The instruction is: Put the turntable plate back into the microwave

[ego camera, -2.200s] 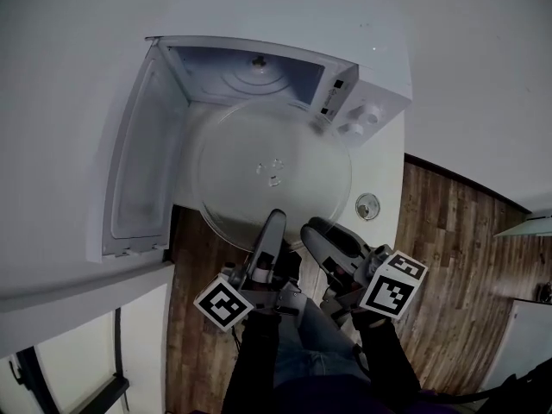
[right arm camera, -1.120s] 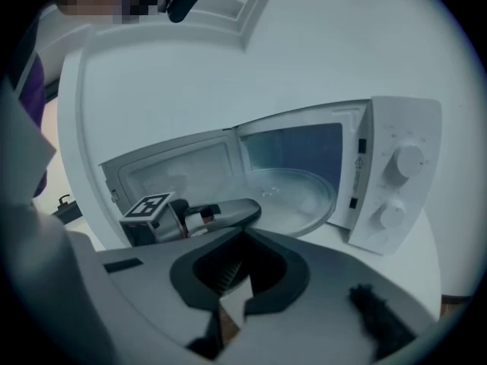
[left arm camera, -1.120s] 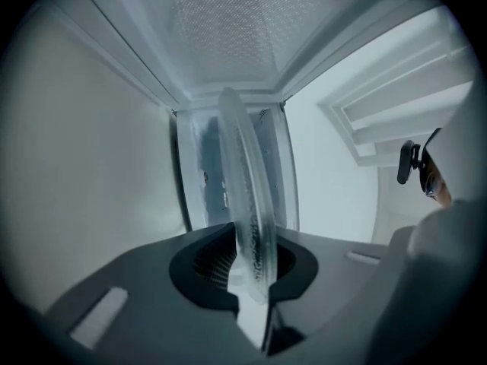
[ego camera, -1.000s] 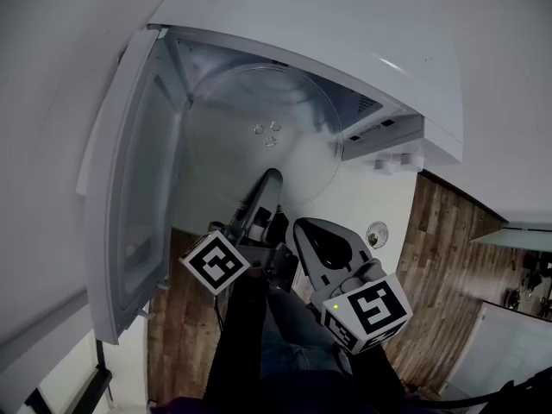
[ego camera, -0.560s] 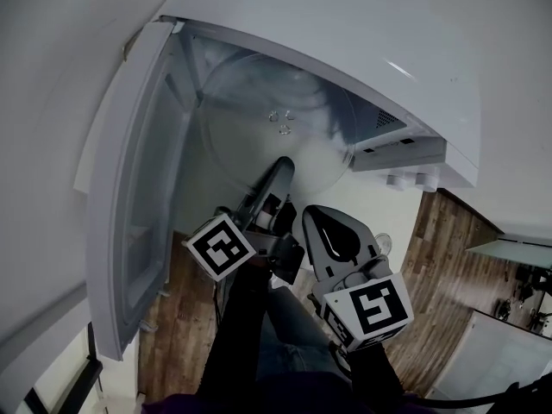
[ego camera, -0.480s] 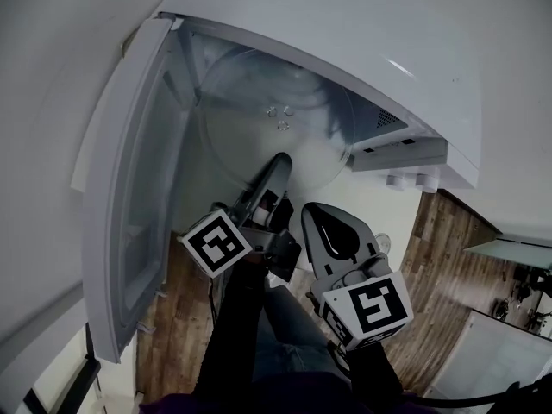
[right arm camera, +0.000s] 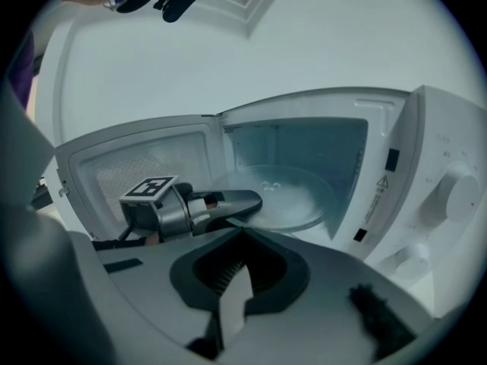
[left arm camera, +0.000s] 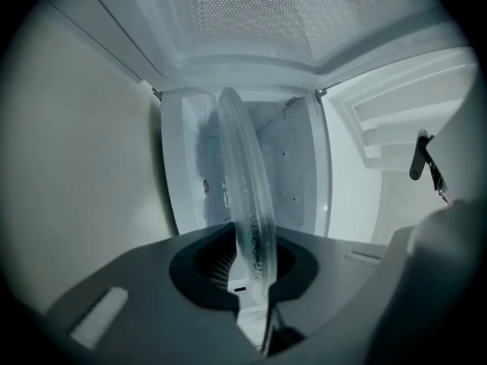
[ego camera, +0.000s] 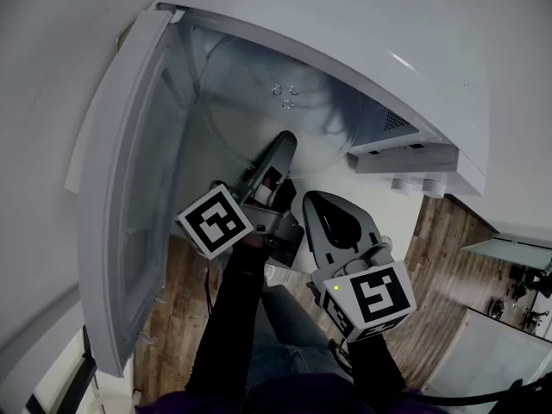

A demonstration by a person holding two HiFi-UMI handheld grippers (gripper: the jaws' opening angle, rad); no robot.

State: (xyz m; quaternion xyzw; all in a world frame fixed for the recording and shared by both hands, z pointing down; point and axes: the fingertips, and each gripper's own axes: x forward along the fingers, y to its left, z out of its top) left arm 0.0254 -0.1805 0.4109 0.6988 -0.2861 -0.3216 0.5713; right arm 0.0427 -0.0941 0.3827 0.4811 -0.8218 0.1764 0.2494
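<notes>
Whereas two seconds back the turntable plate hung wholly outside, in front of the open microwave, I now log it well within the cavity.

Item, plate: clear glass, lying roughly level. Its three-lobed hub sits deeper in than a second ago, and only the near rim lies toward the opening. I cannot tell whether it touches the cavity floor.

Item, left tool: pinching the plate's near rim, the glass edge running up between the two pads in the left gripper view. It reaches further into the opening than in the earlier frames, and its marker cube is nearer the door.

Item, right tool: pressed together with nothing between the jaws. It is held just beside the left tool and short of the opening, much where it was half a second ago.

Item, door: swung fully open at the left, unchanged.

Item, control knobs: two, on the panel at the right of the cavity, now nearly tucked under the microwave's top edge in the head view.

Item, wooden floor: visible at lower right.
</notes>
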